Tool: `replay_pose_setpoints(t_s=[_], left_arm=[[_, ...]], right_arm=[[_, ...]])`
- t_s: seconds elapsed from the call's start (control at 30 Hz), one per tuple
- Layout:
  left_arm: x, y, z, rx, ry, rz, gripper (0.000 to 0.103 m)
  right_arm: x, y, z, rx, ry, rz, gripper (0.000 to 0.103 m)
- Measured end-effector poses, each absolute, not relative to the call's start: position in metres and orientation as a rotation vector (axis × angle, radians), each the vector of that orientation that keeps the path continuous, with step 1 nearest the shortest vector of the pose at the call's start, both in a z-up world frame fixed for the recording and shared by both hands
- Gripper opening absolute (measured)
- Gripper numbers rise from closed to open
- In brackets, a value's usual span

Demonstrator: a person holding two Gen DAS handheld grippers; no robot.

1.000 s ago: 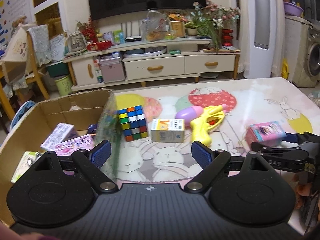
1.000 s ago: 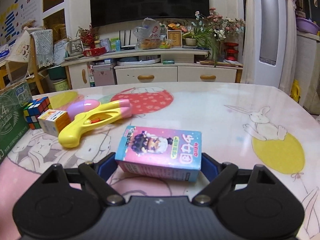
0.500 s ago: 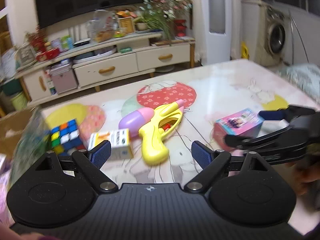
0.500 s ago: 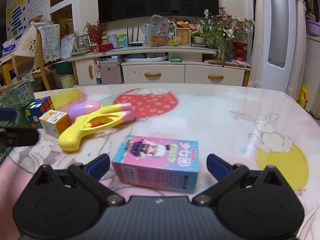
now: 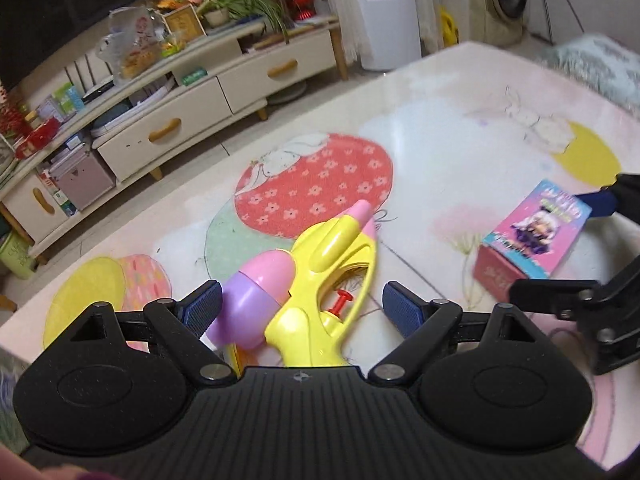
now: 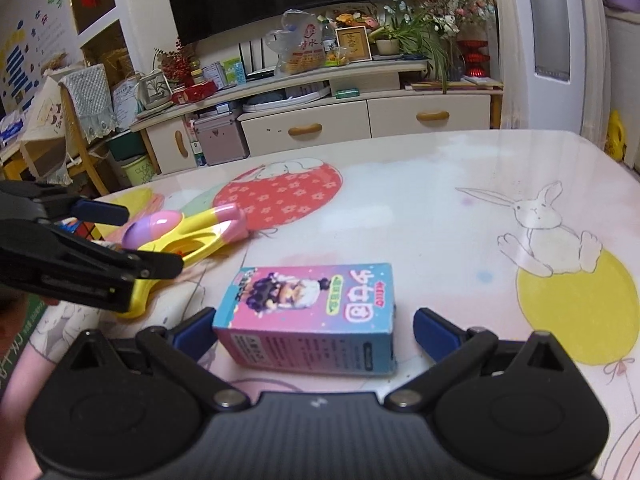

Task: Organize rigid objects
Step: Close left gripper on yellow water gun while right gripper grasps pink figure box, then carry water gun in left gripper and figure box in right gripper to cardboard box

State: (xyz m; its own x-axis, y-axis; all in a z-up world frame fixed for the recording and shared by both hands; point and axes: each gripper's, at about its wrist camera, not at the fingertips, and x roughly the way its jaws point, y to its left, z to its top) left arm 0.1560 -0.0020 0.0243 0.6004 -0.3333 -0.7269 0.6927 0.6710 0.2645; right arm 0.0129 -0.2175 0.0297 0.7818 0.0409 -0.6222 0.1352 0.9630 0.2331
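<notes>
A yellow water gun [image 5: 320, 300] with a pink and purple tank lies on the table. My left gripper [image 5: 301, 312] is open, with its pads on either side of the gun's tank and grip, not touching. The gun also shows in the right wrist view [image 6: 188, 236], partly behind the left gripper [image 6: 136, 240]. A pink toy box [image 6: 312, 316] lies flat on the table between the open pads of my right gripper [image 6: 316, 334]. The box [image 5: 532, 236] and the right gripper [image 5: 560, 248] show at the right of the left wrist view.
The table [image 6: 420, 216] has a cartoon cover with rabbits and balloons. A small box edge [image 5: 234, 356] peeks out under the left gripper. A TV cabinet [image 6: 340, 120] stands beyond the table's far edge. A green carton edge [image 6: 16, 344] shows at far left.
My left gripper has swung right, away from the cardboard box, cube and small box, and closed in over the water gun. My right gripper opened and let go of the pink box.
</notes>
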Motion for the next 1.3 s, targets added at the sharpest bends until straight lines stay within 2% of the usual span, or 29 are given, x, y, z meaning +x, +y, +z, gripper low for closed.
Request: replay_pose_setpoints(t_s=[0.27,0.63,1.1,1.23,1.3], left_arm=[[0.172,-0.008,0.016,0.673,0.724,-0.651,0.103],[0.188,-0.003,0.017,0.532,0.765,-0.624,0.103],[0.151,-0.008,0.020,0.461,0.760,-0.490,0.103],[0.138,-0.006,0.021,0.451,0.759,-0.472,0.102],[0.131,-0.003,0.021,0.438,0.761,-0.460,0.102]], right_arm=[[0.015,-0.221,0.030,0.293,0.669,-0.043,0.102],[0.015,-0.221,0.030,0.291,0.656,-0.047,0.102],[0.021,-0.213,0.025,0.171,0.660,-0.064,0.102],[0.020,-0.215,0.025,0.170,0.648,-0.068,0.095],[0.020,-0.217,0.025,0.178,0.642,-0.069,0.095]])
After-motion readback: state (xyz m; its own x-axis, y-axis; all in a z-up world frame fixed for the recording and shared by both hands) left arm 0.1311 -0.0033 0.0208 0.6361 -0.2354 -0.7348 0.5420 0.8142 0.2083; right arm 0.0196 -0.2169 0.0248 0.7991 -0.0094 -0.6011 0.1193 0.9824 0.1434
